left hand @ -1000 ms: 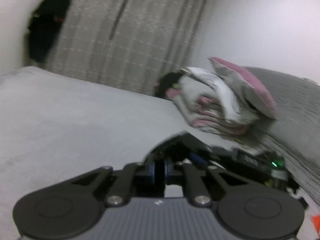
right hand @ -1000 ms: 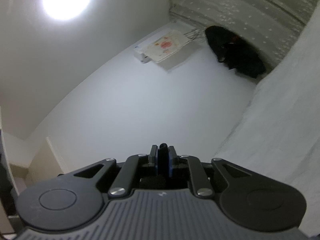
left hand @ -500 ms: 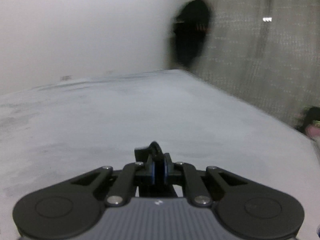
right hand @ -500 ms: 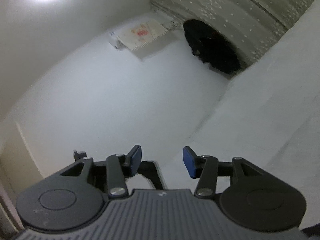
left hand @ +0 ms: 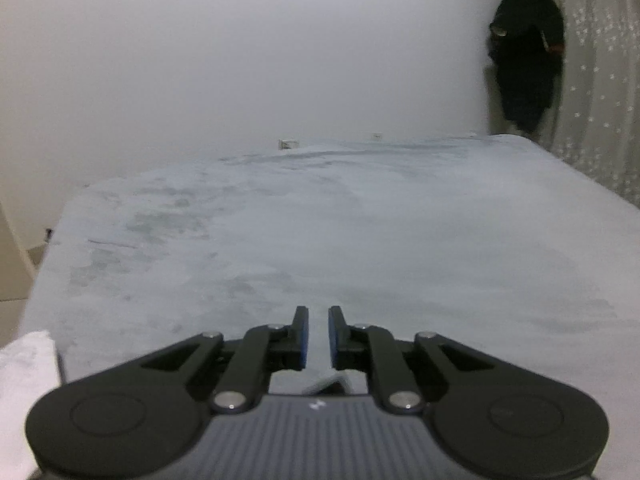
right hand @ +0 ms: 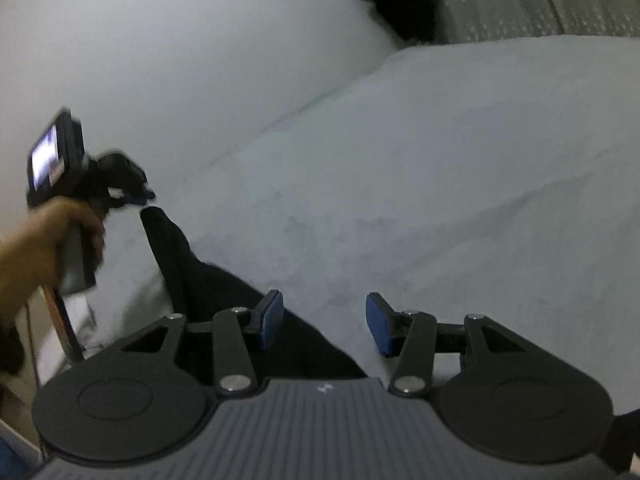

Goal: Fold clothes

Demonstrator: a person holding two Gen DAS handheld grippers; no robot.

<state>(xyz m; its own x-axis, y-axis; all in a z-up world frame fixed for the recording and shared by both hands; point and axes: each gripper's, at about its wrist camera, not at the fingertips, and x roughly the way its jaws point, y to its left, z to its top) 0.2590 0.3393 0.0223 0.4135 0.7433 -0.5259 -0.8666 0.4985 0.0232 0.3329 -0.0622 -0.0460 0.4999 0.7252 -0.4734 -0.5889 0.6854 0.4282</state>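
Garment (right hand: 224, 292): dark, probably trousers (blurred), lying on the pale bed (right hand: 440, 168).
Left tool (left hand: 318, 336): just opened slightly, empty.
Right tool (right hand: 324, 324): half-open, gripping nothing.

The bed (left hand: 360, 216) lies broad and bare ahead of both tongs, free to cross as far as the wall (left hand: 240, 60) and the curtain (left hand: 600, 80). A dark garment (right hand: 208, 276) lies across the near left part of the bed. The left tongs (right hand: 146, 199), gripped by a hand (right hand: 60, 236), hang just over its far end.
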